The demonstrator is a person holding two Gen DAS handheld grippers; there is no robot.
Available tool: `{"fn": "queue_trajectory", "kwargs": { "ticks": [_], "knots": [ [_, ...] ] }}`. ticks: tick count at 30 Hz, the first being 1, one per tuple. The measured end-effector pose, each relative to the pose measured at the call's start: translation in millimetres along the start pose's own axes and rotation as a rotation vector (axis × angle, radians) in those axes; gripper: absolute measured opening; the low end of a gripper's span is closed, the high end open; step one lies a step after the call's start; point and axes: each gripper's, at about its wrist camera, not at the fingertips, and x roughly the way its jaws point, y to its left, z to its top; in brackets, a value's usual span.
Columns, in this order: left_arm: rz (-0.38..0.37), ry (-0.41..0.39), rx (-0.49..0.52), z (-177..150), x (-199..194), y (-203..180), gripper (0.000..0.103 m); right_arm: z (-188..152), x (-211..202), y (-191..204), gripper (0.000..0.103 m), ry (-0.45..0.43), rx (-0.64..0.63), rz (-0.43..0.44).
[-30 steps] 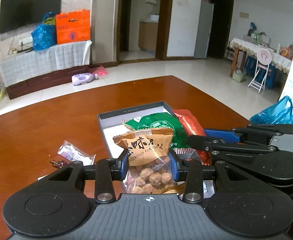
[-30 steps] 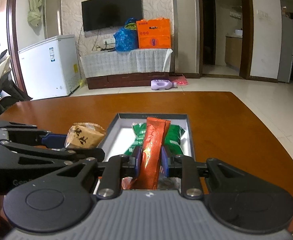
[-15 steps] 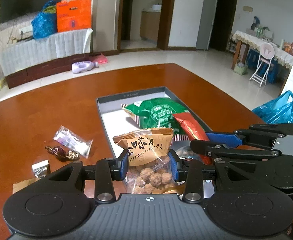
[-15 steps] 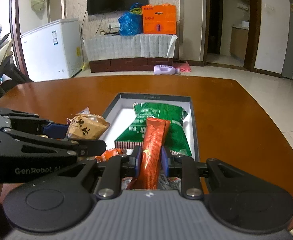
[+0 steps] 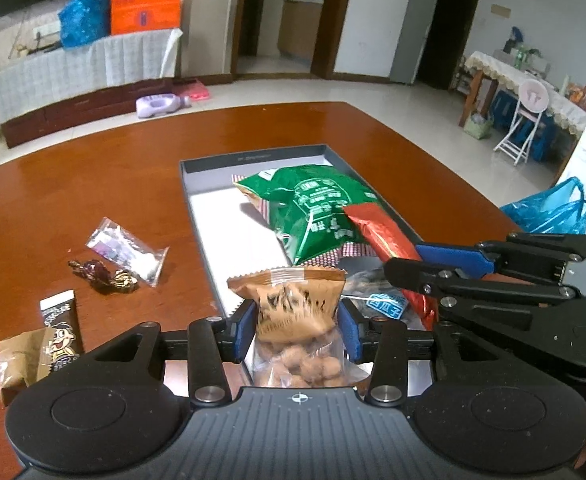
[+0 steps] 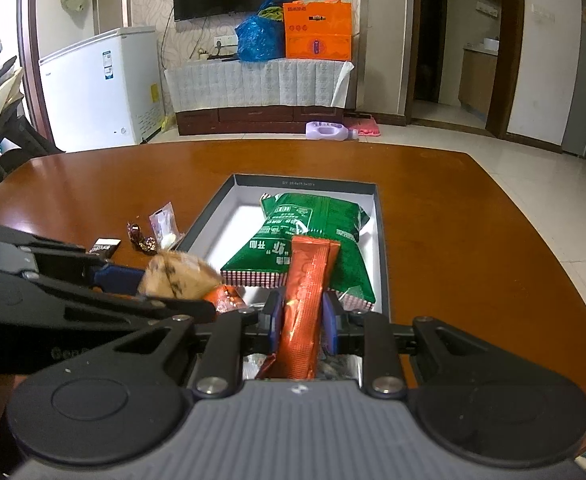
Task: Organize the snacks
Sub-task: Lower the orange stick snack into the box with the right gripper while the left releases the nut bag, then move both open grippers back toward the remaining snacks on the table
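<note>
Glossy brown table (image 5: 73,184) (tiled living room behind), left jaws gripping nut packet (image 5: 299,320), right jaws gripping red sachet (image 6: 305,304)

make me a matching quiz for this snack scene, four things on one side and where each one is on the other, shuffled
Things:
1. nut bag
2. orange stick pack
3. green bag
4. clear packet

Places:
A. lying in the box
B. in the right tongs
C. on the bare table, left of the box
D. in the left tongs

Pairs: 1-D, 2-B, 3-A, 4-C
</note>
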Motion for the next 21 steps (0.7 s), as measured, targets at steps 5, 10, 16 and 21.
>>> {"fn": "queue_trajectory", "kwargs": {
  "ticks": [5,10,16,21],
  "knots": [
    [0.000,-0.011,-0.005,1.1,-1.1,2.2,0.053,1.8,-3.2,-3.3,0.022,-0.014,0.010,0.004],
    [0.010,-0.019,-0.022,2.3,-5.0,10.9,0.059,4.4,-6.1,-3.3,0.033,-0.039,0.013,0.002],
    [0.020,-0.034,-0.041,4.1,-12.0,20.9,0.063,12.5,-15.3,-7.8,0.045,-0.104,0.075,-0.004],
    [0.029,-0.045,-0.034,3.3,-16.9,23.2,0.066,15.9,-15.0,-1.0,0.048,-0.112,0.077,0.014]
  ]
}}
